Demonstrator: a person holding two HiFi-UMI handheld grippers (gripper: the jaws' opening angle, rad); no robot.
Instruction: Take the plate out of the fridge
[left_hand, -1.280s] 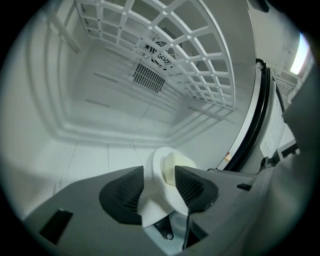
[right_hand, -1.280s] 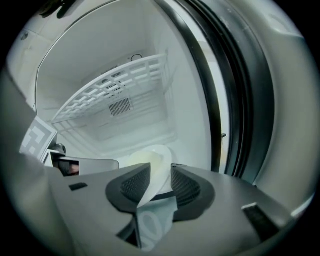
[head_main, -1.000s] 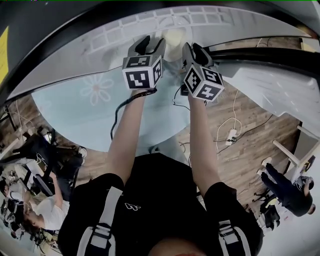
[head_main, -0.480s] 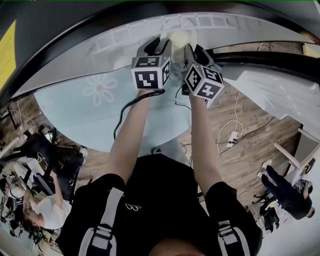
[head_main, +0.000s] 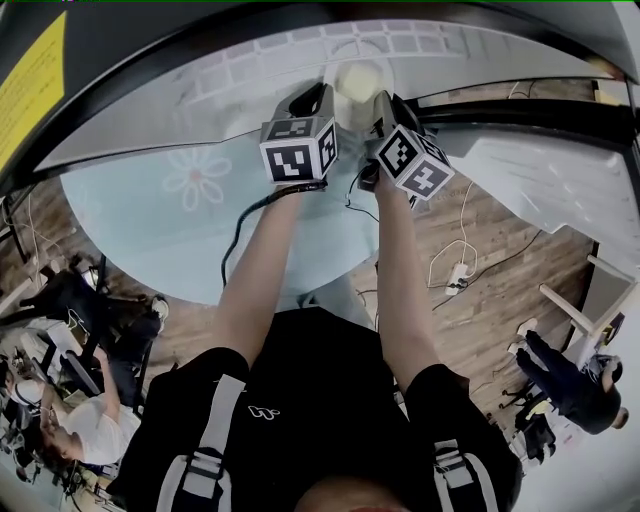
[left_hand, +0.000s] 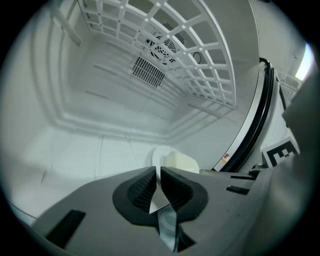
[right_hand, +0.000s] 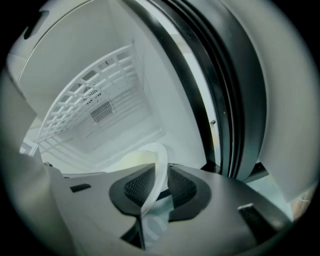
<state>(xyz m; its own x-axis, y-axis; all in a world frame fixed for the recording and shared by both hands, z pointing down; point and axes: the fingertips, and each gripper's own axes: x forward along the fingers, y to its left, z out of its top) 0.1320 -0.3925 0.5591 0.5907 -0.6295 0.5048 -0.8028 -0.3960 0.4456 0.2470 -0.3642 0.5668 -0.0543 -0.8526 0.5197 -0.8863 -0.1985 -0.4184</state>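
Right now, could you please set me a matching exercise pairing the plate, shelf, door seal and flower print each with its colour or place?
Things:
1. plate
2. shelf
3. door seal
4. flower print

Descriptions:
A. black curved band
B. on the pale blue panel
C. cream and round
D. white grid

Pairs: 1-C; 2-D; 3-A; 4-B
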